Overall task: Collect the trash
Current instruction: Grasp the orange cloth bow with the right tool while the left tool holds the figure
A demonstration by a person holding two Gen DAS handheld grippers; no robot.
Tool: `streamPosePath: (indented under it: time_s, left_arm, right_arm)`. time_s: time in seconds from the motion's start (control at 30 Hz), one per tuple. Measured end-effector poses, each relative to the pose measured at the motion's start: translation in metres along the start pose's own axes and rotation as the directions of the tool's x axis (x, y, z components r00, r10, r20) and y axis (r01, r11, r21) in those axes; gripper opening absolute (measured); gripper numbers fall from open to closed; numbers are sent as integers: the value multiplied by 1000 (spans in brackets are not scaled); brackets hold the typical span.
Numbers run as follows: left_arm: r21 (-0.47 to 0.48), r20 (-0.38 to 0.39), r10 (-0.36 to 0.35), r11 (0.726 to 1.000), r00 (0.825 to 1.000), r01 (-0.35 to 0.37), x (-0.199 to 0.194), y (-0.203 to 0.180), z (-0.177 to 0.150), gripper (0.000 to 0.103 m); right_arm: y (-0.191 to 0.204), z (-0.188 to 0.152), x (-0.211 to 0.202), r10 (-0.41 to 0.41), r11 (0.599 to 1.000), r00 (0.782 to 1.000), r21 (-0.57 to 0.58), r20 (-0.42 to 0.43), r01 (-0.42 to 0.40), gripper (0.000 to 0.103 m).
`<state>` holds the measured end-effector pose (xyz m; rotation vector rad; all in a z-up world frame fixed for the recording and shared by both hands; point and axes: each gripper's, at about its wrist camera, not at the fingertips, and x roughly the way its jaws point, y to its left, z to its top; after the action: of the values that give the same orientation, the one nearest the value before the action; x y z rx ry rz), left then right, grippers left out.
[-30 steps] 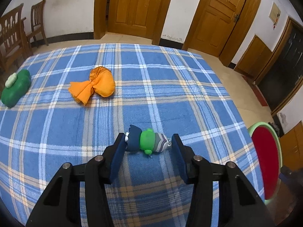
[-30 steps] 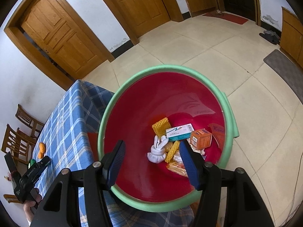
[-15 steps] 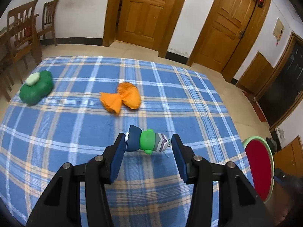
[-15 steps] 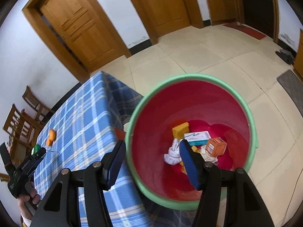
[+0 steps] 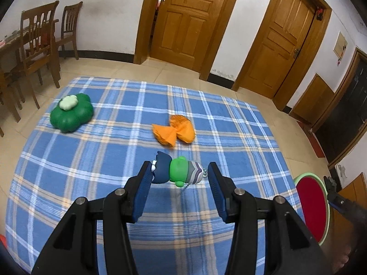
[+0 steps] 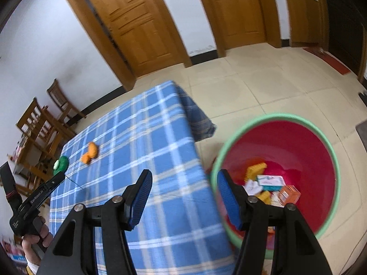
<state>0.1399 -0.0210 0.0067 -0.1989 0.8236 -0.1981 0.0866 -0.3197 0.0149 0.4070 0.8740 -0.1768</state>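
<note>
My left gripper (image 5: 179, 176) is spread wide, its blue pads (image 5: 143, 189) bracketing a small toy figure (image 5: 177, 171) with a navy head, green middle and striped grey end. The toy lies crosswise between the tips; its navy end sits right at my left pad, though I cannot tell whether they touch, and its striped end stops just short of the other pad. Whether it rests on the cloth or hangs above it I cannot tell.

At twelve o'clock from the toy, near it, lies an orange crumpled wrapper (image 5: 174, 131). At ten o'clock, well apart, sits a green clover-shaped lump (image 5: 72, 115) with a pale patch on top. All rest on a blue plaid tablecloth (image 5: 91, 160) covering the table. Beyond its far edge are beige floor tiles, two wooden doors (image 5: 183, 18) in a white wall, and wooden chairs (image 5: 39, 41) at ten o'clock.

My right gripper (image 6: 184, 181) is also spread wide and holds nothing, hovering over the tablecloth's corner. At three o'clock from it, on the floor just beside the table, stands the red bin (image 6: 298, 142) with a green rim, holding small boxes and yellow scraps (image 6: 270, 185). My left hand (image 6: 34, 240) shows at eight o'clock.
</note>
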Motion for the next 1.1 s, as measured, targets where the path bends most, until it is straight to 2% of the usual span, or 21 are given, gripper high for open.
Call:
streamPosePath:
  time_s: [0.6, 0.8, 1.1]
  left_arm:
    - [-118, 20, 67, 991, 998, -64, -11, 65, -1, 50]
    - [-154, 20, 93, 984, 995, -89, -9, 86, -2, 50]
    - [-181, 16, 111, 978, 994, -106, 0, 103, -3, 50]
  right_arm:
    - [123, 13, 49, 126, 968, 991, -213, -45, -133, 62]
    - [149, 14, 72, 148, 960, 986, -227, -77, -162, 62]
    - [167, 12, 102, 159, 959, 980, -217, -121, -183, 63]
